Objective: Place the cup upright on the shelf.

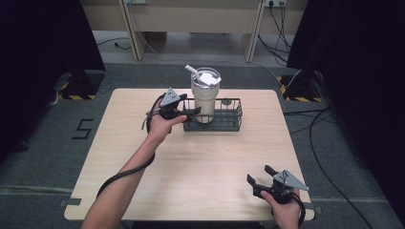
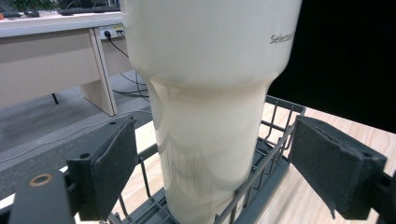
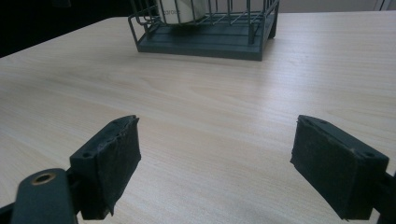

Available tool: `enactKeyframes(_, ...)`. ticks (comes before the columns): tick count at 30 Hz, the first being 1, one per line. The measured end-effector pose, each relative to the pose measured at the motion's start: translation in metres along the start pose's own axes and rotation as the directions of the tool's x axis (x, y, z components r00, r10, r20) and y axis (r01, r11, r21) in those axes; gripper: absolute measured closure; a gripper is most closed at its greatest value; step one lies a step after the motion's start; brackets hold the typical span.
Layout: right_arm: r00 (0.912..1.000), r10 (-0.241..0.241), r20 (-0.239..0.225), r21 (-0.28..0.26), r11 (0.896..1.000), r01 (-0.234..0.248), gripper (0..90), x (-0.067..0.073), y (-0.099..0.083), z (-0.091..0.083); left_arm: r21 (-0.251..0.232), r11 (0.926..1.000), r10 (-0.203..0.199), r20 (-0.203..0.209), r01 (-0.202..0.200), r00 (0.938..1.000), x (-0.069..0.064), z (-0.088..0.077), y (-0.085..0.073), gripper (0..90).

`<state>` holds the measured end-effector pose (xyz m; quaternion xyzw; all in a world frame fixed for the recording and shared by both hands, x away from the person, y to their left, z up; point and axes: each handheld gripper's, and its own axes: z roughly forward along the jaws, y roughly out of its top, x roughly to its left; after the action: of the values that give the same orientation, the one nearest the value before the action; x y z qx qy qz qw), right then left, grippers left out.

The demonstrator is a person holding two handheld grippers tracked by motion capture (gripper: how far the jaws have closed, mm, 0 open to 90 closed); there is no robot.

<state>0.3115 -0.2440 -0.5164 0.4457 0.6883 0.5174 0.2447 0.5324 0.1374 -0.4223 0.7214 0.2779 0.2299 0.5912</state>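
A tall cream tumbler (image 1: 205, 95) with a clear lid and a white straw stands upright in the left end of a dark wire basket (image 1: 227, 121) at the table's far middle. My left gripper (image 1: 193, 112) is open at the basket's left side, level with the tumbler's lower part. Seen from the left gripper view, the tumbler (image 2: 205, 116) rises between the two spread pads (image 2: 114, 170), which stand apart from it. My right gripper (image 1: 260, 175) rests open near the front right corner, nothing between its pads (image 3: 114, 163). The basket (image 3: 205, 39) lies far ahead of it.
The wooden table (image 1: 191, 167) has a broad bare middle and front. A small pale object (image 1: 225, 101) lies in the basket beside the tumbler. Desks (image 1: 191, 19) and cables stand on the floor behind, black curtains at both sides.
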Motion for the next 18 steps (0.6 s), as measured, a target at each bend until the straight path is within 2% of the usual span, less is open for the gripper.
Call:
enactKeyframes(5,1.0000,0.001,0.001,0.000,1.000,-0.001,15.8,0.000,0.000,0.000,-0.002,1.0000,0.008,-0.004,-0.008,1.0000,0.000,-0.009,0.000,14.3)
enactKeyframes(10,1.0000,-0.001,0.002,0.000,1.000,0.001,15.8,0.000,0.000,0.000,-0.012,0.9999,-0.006,-0.006,0.006,1.0000,-0.001,-0.018,-0.003,14.3)
enactKeyframes(18,1.0000,-0.002,0.004,0.002,1.000,0.002,15.8,0.000,0.000,0.000,-0.008,1.0000,-0.004,-0.013,0.004,0.9999,0.000,-0.033,-0.010,14.3)
